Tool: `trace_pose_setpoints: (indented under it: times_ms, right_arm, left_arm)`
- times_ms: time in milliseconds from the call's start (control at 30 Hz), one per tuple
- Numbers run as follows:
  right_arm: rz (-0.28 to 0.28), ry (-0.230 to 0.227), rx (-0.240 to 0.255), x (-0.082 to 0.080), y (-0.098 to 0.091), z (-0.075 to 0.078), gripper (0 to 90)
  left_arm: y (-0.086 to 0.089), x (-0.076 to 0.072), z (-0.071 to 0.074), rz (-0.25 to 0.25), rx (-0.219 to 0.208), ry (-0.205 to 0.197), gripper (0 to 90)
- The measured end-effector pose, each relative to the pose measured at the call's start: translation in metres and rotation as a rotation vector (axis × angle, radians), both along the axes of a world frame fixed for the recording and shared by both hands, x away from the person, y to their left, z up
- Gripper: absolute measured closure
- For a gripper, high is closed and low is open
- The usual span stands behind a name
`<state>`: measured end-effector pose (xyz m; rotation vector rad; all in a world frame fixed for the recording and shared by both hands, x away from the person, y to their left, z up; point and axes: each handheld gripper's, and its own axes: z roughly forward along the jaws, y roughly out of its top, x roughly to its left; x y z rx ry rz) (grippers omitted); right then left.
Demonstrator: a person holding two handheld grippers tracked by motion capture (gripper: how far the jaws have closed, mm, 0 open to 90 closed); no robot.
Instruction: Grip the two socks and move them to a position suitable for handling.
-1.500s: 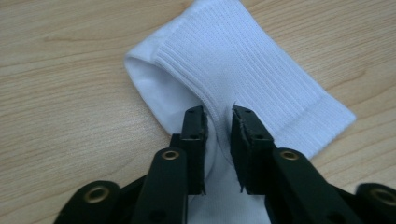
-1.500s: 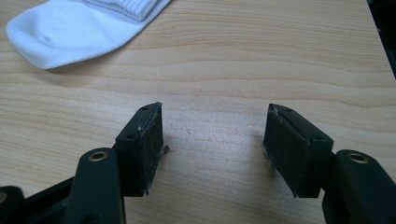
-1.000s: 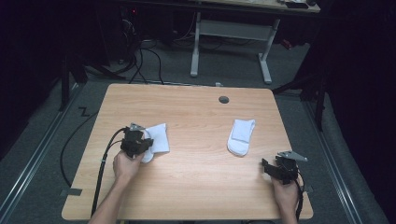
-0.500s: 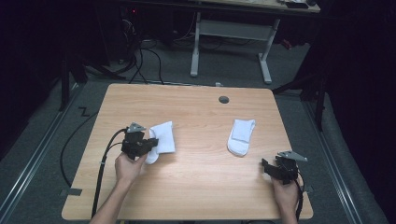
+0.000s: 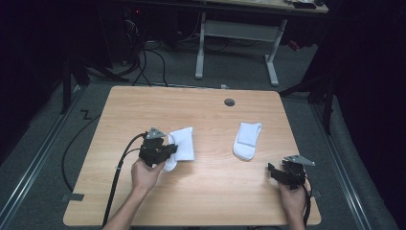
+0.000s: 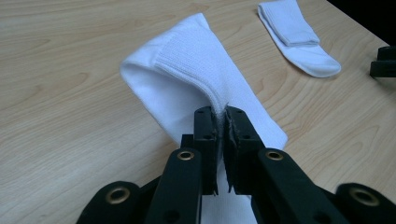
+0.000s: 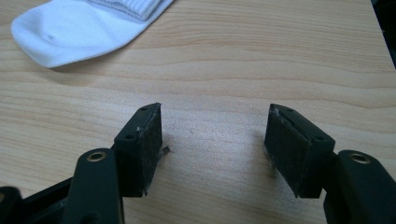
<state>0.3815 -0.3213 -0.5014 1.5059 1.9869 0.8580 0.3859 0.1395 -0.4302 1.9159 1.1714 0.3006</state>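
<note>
Pinching the near sock [image 6: 205, 84], the left hand-held gripper [image 6: 222, 140] lifts its fold, while the right hand-held gripper [image 7: 212, 144], jaws spread, idles nearest the far sock [image 7: 79, 23].

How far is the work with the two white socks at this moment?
Nothing looks finished yet. In hand: the left gripper is shut on the left sock, lifting a fold of it off the table. Left: the right sock lies flat and apart, untouched; the right gripper is open over bare wood.
</note>
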Motion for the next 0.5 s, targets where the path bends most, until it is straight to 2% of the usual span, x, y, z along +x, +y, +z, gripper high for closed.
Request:
trace_pose_setpoints:
  times_ms: [167,267,333,433,500]
  right_arm:
    - [0.002,0.001,-0.001,0.000,0.000,0.000,37.1]
    - [0.002,0.001,-0.001,0.000,0.000,0.000,37.1]
    - [0.002,0.001,-0.001,0.000,0.000,0.000,37.1]
    - [0.005,0.000,-0.001,0.000,0.000,0.000,37.2]
    - [0.009,-0.001,-0.001,0.000,0.001,0.000,37.2]
  left_arm:
    - [-0.019,0.001,-0.001,-0.007,0.004,-0.006,84.1]
    - [-0.031,0.003,-0.005,-0.022,0.010,0.005,84.0]
    - [-0.040,0.004,-0.008,-0.031,0.025,0.011,83.9]
    - [-0.054,0.006,-0.016,-0.041,0.072,0.022,83.6]
    - [-0.061,0.011,-0.023,-0.041,0.078,0.043,83.5]
